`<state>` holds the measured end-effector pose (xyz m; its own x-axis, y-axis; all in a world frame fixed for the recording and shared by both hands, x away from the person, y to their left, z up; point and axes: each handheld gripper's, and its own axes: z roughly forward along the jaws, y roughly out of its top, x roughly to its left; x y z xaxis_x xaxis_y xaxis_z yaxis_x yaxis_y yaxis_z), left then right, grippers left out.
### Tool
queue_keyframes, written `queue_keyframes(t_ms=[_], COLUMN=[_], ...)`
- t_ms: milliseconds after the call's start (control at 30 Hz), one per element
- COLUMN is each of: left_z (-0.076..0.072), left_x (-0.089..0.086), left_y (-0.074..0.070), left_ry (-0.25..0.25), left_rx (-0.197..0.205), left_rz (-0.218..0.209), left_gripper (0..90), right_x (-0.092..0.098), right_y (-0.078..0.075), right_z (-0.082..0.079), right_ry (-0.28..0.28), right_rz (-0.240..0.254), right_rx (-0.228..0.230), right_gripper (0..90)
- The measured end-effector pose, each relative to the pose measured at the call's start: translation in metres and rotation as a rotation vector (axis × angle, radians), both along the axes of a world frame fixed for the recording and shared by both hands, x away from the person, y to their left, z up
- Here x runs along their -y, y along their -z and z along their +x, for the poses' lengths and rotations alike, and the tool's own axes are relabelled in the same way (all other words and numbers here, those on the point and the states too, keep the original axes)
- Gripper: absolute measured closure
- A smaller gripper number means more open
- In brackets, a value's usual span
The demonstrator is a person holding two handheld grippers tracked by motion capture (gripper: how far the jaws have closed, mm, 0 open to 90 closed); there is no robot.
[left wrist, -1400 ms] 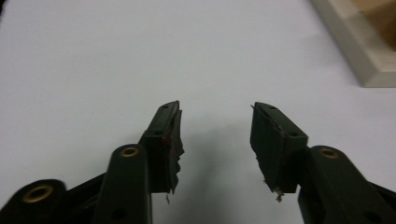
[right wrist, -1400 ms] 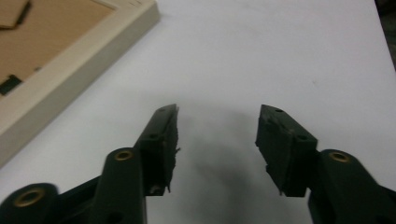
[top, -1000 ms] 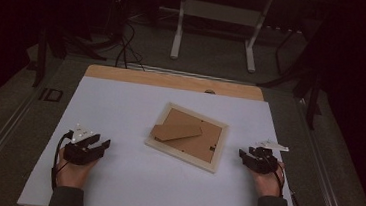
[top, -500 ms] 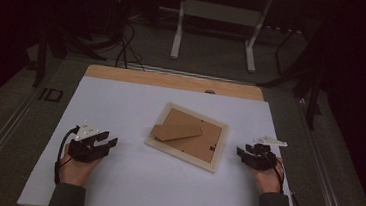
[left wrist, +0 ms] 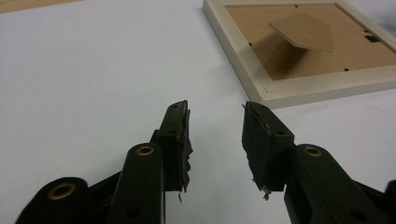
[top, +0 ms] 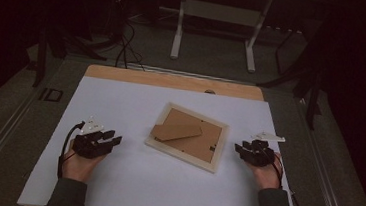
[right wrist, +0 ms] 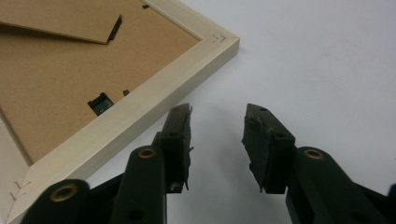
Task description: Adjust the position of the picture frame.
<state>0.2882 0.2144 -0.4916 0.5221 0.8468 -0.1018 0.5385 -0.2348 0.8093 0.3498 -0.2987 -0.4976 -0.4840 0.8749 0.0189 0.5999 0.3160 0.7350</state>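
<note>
A pale wooden picture frame (top: pixel 187 134) lies face down on the white table top, its brown backing board up and its cardboard stand flap (top: pixel 176 131) raised. My left gripper (top: pixel 115 141) rests on the table to the frame's left, jaws apart and empty. In the left gripper view the frame's corner (left wrist: pixel 268 88) lies ahead and to the right of that gripper (left wrist: pixel 215 121). My right gripper (top: pixel 237 149) sits just right of the frame, open and holding nothing. In the right gripper view the frame's edge (right wrist: pixel 154 95) runs close by the left fingertip (right wrist: pixel 180 123), and a small black clip (right wrist: pixel 100 102) shows on the backing.
The white sheet (top: pixel 121 102) covers most of the table, with a bare wooden strip (top: pixel 173 80) along the far edge. Beyond it stand a table's metal legs (top: pixel 178 27) and loose cables (top: pixel 123 42) on the dark floor.
Both hands have edged slightly inward toward the frame. The frame itself has not moved.
</note>
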Motion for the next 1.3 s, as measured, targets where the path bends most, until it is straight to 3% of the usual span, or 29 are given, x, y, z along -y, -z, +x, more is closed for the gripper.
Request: queue_keyframes(t_ms=[300,467,667,800,933,1300], left_z=[0.015,0.021,0.031,0.036,0.046,0.059], left_x=[0.007,0.012,0.014,0.019,0.022,0.03], left_y=[0.002,0.003,0.002,0.003,0.007,0.009], left_ry=[0.04,0.019,0.035,0.046,0.054,0.058], left_rx=[-0.033,-0.019,-0.029,-0.04,-0.062,-0.065], left_rz=[0.003,0.046,0.007,0.019,0.002,0.012], left_gripper=[59.2,62.5,64.8,66.2,69.0,77.1], right_x=[-0.003,-0.005,-0.01,-0.013,-0.015,-0.018], right_y=[0.0,-0.004,-0.006,-0.006,-0.005,-0.002], right_z=[0.001,0.002,0.004,0.006,0.007,0.009], right_ry=[0.005,0.011,0.009,0.006,0.004,0.008], right_rz=[0.006,0.008,0.008,0.013,0.018,0.038], right_rx=[-0.013,-0.004,-0.002,-0.007,-0.015,-0.029], right_gripper=[70.7,74.1,74.4,74.4,74.5,75.4])
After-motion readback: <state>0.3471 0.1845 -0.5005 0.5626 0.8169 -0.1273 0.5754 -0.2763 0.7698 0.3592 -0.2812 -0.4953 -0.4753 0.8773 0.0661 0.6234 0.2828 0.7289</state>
